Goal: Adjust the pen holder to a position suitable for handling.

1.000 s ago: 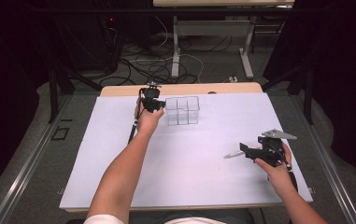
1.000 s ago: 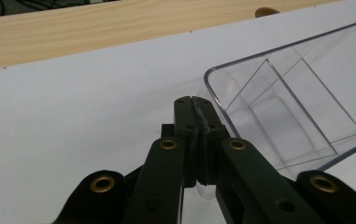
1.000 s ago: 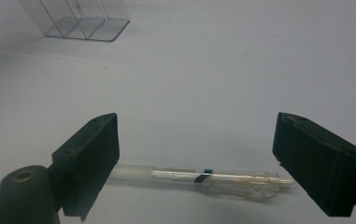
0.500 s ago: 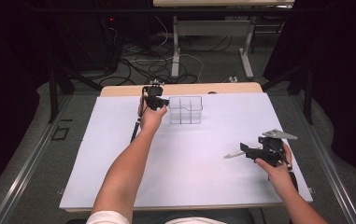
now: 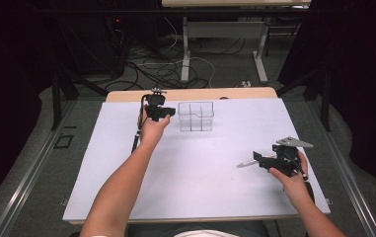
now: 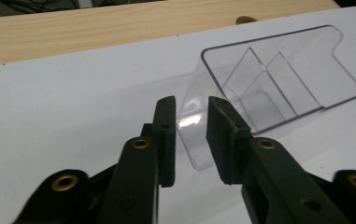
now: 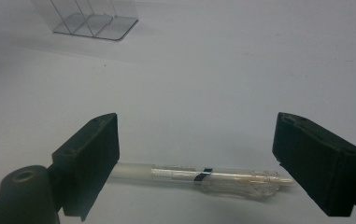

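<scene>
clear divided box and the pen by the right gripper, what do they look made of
Clear divided box: looks like hard transparent plastic, glossy; the table shows through its walls and a highlight glints on one side. Pen: seemingly clear plastic barrel with a frosted whitish end and a thin dark band; its inner parts show through.

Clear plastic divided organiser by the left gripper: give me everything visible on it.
The clear plastic divided organiser is a see-through box with thin inner walls making several compartments, all of them empty, rounded corners and a stepped rim. It stands upright on the white table sheet near the far edge. Its near wall sits between the left gripper jaws, which have just been opening, pads not pressing.
</scene>
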`<move>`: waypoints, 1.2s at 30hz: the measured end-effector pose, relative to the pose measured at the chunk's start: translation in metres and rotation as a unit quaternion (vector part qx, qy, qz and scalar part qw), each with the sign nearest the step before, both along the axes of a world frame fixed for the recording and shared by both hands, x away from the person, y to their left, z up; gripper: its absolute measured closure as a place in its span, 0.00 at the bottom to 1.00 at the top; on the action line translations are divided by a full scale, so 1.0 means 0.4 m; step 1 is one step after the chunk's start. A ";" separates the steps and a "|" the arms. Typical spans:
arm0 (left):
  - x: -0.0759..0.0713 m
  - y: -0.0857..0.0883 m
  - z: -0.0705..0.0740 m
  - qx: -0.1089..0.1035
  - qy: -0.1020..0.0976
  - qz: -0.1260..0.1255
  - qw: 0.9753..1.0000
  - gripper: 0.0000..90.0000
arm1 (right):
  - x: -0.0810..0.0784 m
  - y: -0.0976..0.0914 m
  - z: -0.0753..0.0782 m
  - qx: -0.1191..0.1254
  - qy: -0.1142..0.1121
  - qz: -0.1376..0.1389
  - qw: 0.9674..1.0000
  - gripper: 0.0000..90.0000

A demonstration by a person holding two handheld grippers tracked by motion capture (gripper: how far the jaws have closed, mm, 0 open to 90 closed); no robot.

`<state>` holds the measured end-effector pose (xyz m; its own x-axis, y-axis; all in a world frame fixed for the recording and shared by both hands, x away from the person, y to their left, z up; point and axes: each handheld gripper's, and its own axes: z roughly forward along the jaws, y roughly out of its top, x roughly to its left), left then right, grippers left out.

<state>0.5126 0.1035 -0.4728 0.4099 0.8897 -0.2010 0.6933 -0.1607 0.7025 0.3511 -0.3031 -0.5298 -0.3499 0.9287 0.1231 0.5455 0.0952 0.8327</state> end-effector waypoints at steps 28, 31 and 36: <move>-0.211 0.058 -0.006 -0.038 -0.066 -0.040 0.996 0.44 | -0.002 0.005 0.000 -0.005 0.002 0.006 1.000 0.16; -0.233 0.062 -0.005 -0.022 -0.082 -0.039 0.996 0.40 | -0.002 0.005 0.000 -0.006 0.002 0.007 1.000 0.16; -0.267 0.073 -0.004 0.009 -0.099 -0.043 0.994 0.39 | -0.002 0.006 -0.001 -0.007 0.006 0.007 1.000 0.16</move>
